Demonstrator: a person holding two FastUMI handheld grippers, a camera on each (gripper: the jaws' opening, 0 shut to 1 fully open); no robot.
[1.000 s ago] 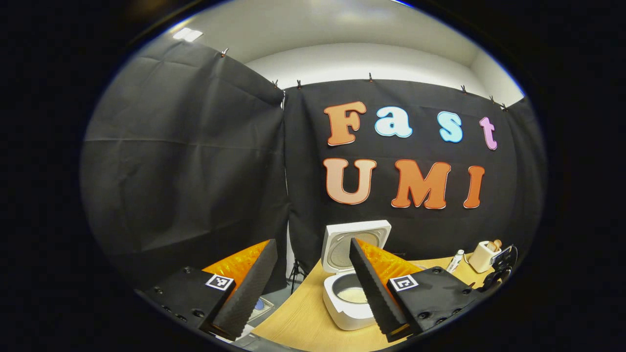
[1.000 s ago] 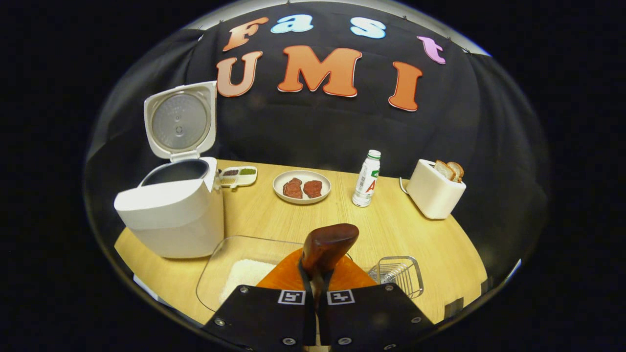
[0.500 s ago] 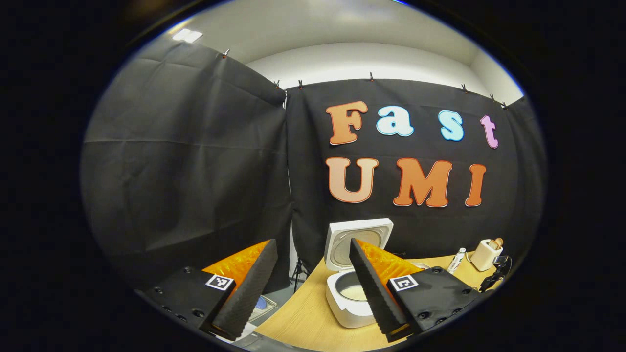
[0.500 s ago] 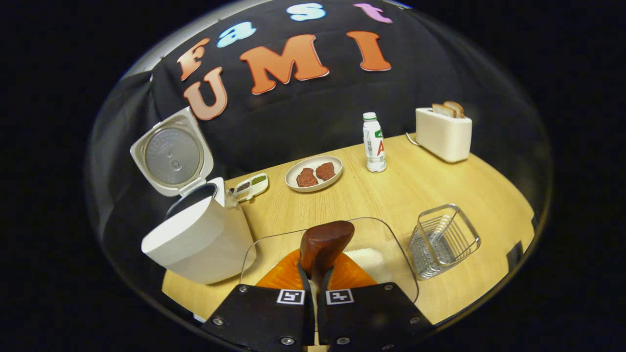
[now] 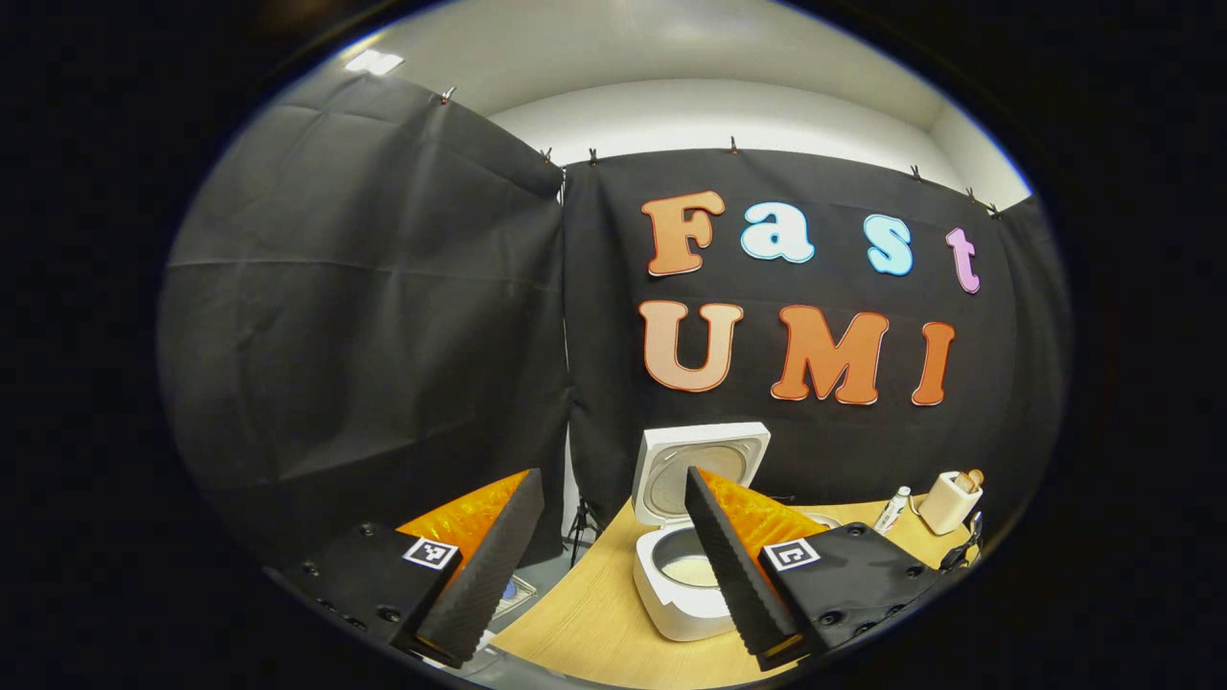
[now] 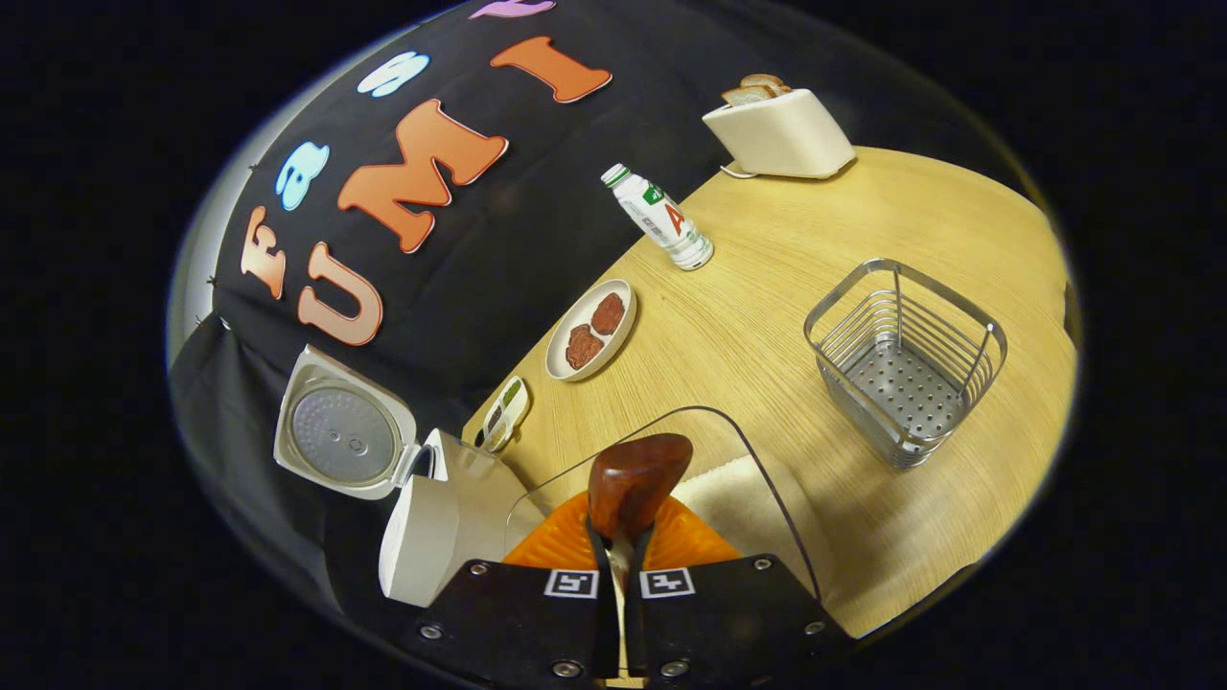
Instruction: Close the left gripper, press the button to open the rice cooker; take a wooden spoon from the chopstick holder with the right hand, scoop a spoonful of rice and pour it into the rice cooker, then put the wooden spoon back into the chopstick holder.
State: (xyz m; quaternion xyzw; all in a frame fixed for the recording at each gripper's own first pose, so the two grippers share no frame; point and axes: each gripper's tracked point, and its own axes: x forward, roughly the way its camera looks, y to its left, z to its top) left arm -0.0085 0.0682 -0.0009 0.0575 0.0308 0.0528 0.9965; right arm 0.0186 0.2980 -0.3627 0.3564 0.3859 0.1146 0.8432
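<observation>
Right gripper (image 6: 618,565) clenched on wooden spoon (image 6: 633,484), now swung from rice cooker (image 6: 431,522) toward empty chopstick holder (image 6: 901,359): return step underway. Left gripper (image 5: 613,565) released, idle. Cooker lid up.

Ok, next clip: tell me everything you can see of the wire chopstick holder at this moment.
The square silver metal-wire chopstick holder stands upright on the light wooden table, apart from everything else. Its walls are thin horizontal wires between corner posts under a rounded top rim; its floor is a perforated metal plate. It is empty. The dark brown wooden spoon is clamped in the jaws of the right gripper, above the clear glass tray of white rice beside the holder.
</observation>
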